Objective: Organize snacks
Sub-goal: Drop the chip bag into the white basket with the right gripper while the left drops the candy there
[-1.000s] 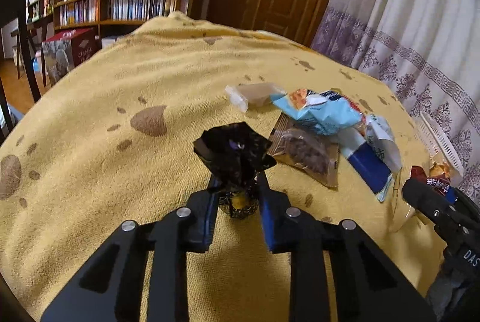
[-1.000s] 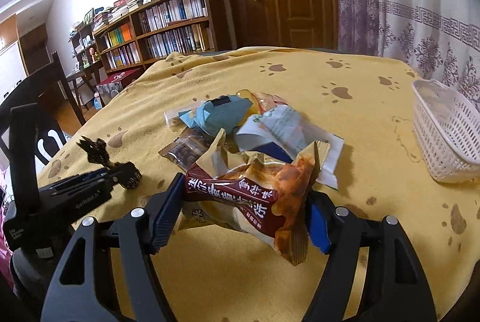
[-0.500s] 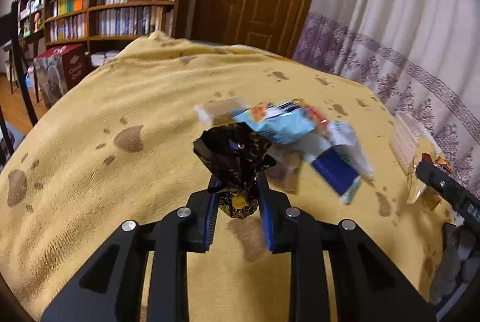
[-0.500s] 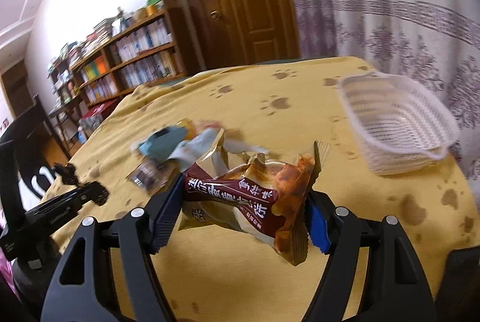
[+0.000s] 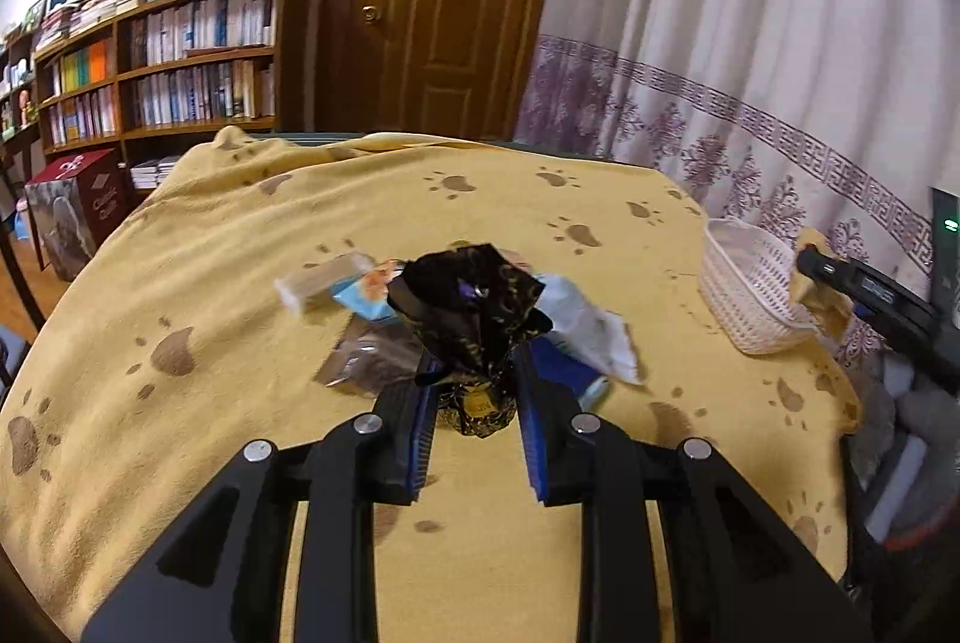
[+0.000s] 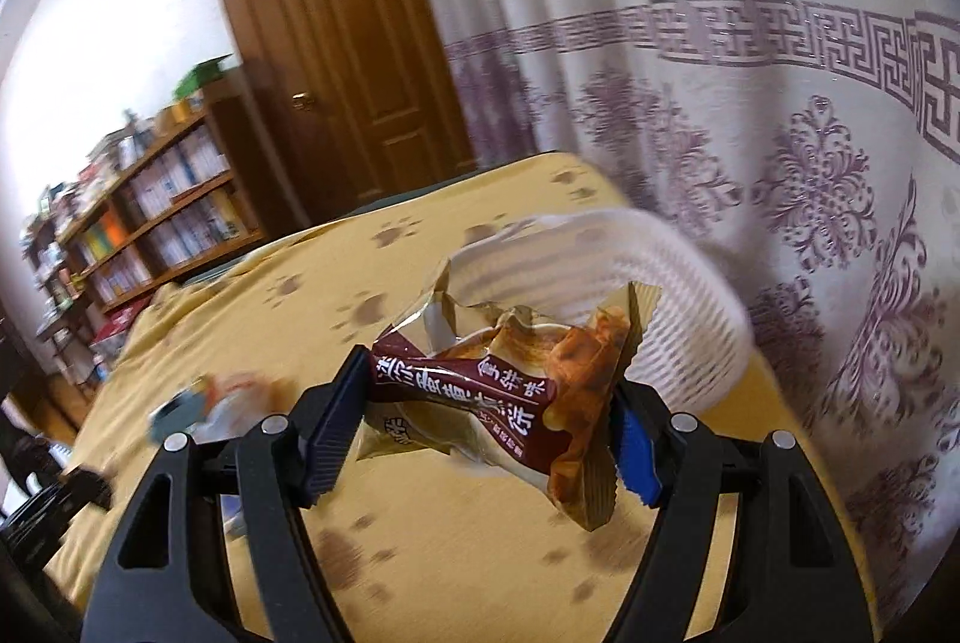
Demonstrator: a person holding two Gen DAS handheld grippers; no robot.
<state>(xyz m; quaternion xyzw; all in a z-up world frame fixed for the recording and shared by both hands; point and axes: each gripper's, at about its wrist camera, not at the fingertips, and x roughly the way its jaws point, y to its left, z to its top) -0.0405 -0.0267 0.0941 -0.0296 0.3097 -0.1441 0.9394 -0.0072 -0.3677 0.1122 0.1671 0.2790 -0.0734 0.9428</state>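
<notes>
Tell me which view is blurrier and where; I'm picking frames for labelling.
Right wrist: heavy motion blur on the white basket, bookshelf and tablecloth; only the brown snack packet stays sharp. Left wrist: mostly sharp, slight smear on the snack pile; fisheye bends both.

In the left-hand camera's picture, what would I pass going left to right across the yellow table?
Clear-wrapped bar → black foil snack held in the left gripper → white-and-blue packet → white basket → right gripper.

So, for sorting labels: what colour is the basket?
White basket, clearest in the left wrist view.
</notes>
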